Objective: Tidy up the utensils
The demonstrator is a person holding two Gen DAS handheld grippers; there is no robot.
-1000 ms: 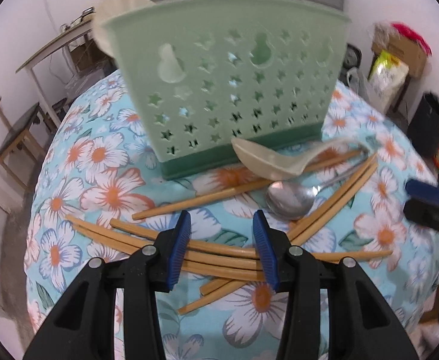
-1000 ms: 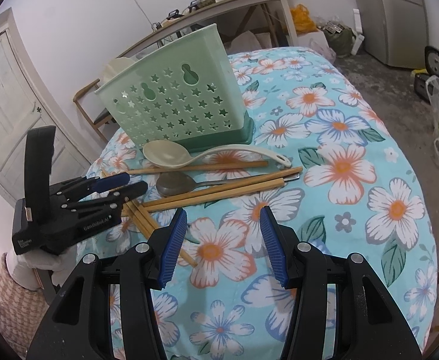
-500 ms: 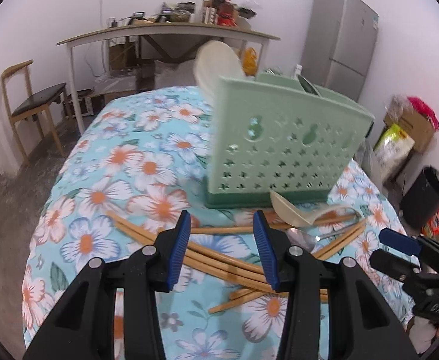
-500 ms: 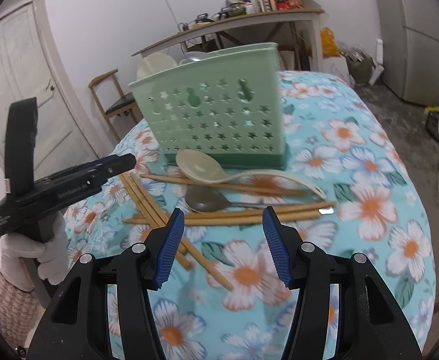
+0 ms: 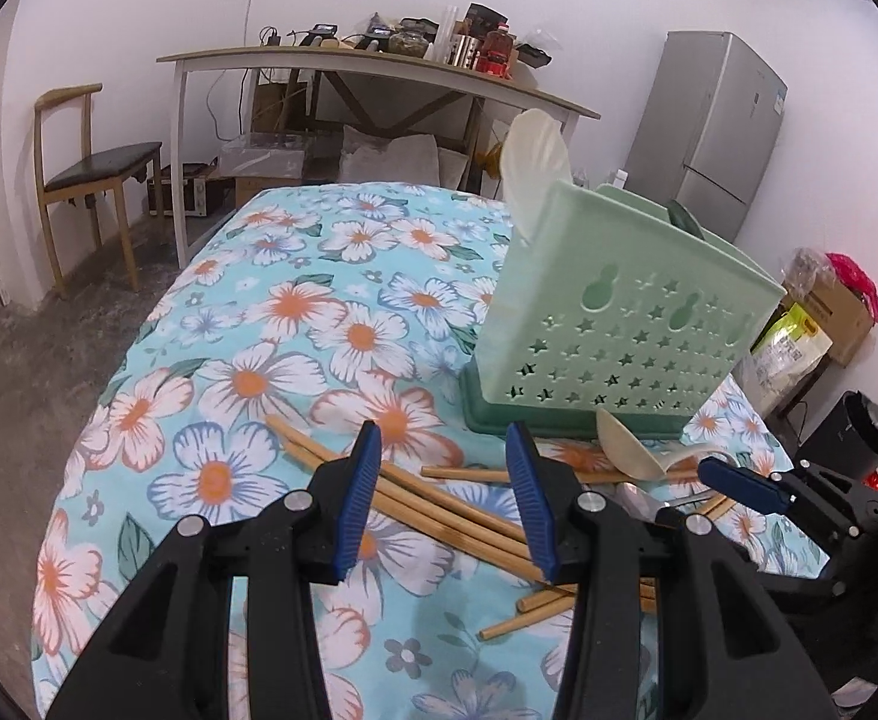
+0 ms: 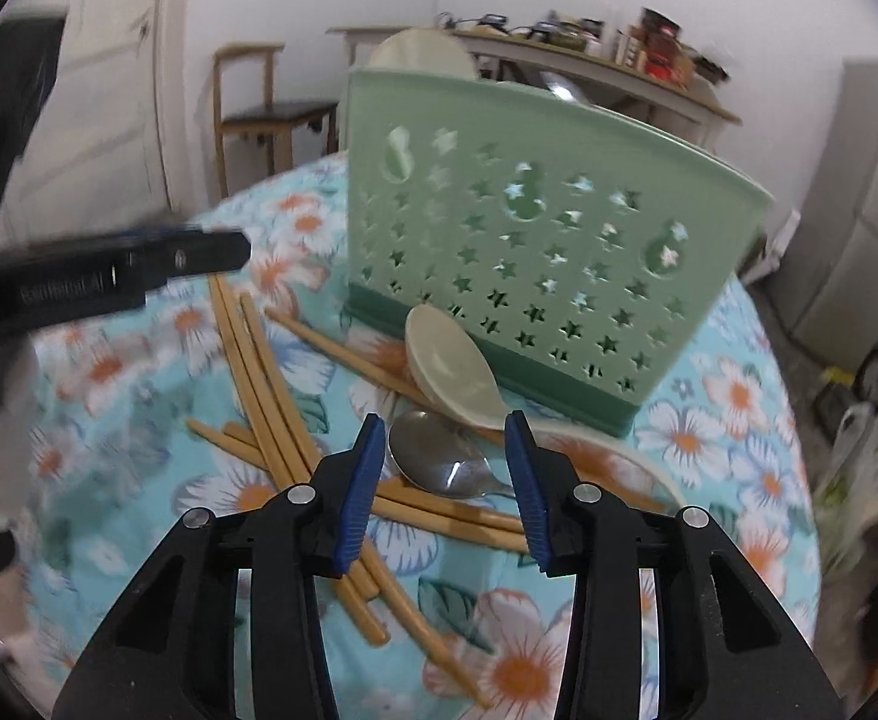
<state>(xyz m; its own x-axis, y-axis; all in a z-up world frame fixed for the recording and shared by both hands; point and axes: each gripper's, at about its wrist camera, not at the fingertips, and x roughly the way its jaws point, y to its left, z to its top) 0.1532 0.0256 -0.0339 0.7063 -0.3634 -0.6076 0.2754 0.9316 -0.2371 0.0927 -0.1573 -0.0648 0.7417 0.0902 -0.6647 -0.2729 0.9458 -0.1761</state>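
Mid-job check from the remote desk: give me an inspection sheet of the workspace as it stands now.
Surface: table under a turquoise floral cloth.
Job's things: pale green star-punched plastic utensil caddy upright, a cream ladle standing in it; cream plastic spoon, steel spoon and wooden chopsticks loose on the cloth in front.
Clutter: nothing seen on the cloth.
Grippers: left gripper open, empty, over the chopsticks; right gripper open, jaws just been closing, steel spoon bowl showing between them, unpinched.
Cables: wires on the back desk.
Surroundings: wooden chair, grey fridge.
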